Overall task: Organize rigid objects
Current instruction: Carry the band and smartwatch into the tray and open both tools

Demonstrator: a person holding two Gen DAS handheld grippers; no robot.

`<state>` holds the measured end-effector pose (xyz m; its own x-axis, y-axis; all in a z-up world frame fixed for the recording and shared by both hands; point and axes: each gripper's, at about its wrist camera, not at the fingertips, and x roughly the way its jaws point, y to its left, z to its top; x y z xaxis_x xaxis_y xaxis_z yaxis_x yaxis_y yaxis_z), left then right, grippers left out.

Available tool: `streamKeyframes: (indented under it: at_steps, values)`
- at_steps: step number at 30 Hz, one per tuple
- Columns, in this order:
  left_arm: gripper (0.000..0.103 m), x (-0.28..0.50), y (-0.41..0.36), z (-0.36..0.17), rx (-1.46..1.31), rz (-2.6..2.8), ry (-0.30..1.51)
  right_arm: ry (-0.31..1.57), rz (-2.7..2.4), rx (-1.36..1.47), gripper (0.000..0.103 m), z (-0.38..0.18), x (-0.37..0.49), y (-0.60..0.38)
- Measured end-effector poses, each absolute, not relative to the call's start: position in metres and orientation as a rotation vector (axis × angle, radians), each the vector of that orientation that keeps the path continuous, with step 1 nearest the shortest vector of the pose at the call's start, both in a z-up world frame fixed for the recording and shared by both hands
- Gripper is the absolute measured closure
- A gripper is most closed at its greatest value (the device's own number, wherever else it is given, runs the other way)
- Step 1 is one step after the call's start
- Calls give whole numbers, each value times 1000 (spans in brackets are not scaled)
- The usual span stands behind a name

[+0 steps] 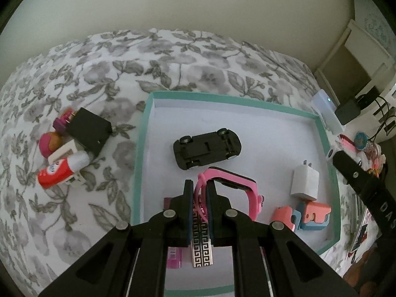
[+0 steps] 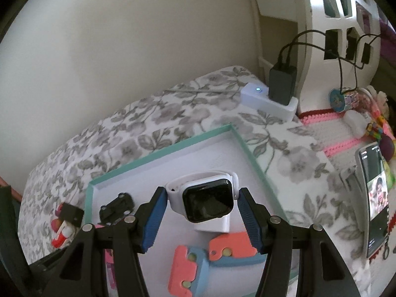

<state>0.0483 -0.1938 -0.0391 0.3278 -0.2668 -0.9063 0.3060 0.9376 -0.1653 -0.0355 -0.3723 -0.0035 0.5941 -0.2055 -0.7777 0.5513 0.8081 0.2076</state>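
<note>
A teal-rimmed white tray [image 1: 144,133] lies on the flowered bedspread. In it are a black toy car [image 1: 206,148], a white charger plug [image 1: 304,182] and coral-and-blue foam pieces [image 1: 304,216]. My left gripper [image 1: 200,193] is shut on the strap of a pink watch [image 1: 237,190], held low over the tray, with a patterned silver bar [image 1: 201,245] between its fingers. In the right wrist view my right gripper [image 2: 201,198] holds a white smartwatch [image 2: 206,199] over the tray [image 2: 243,146], fingers against its sides.
A heap of small things lies left of the tray: a black block [image 1: 86,131], a red-and-white tube [image 1: 61,170], a pink ball [image 1: 48,143]. A white power bank [image 2: 268,101] with a black adapter, cables, a phone [image 2: 375,198] and toys sit at the right.
</note>
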Motion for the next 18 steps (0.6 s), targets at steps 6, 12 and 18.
streamKeyframes:
  at_steps: [6, 12, 18]
  values:
    - [93, 51, -197, -44, 13, -378, 1180, 828, -460, 450, 41, -7, -30, -377]
    - [93, 53, -201, -47, 14, -379, 1182, 842, -457, 431, 41, -13, -25, -376]
    - [92, 54, -201, -49, 19, -378, 1193, 856, -456, 412, 41, -15, -22, -373]
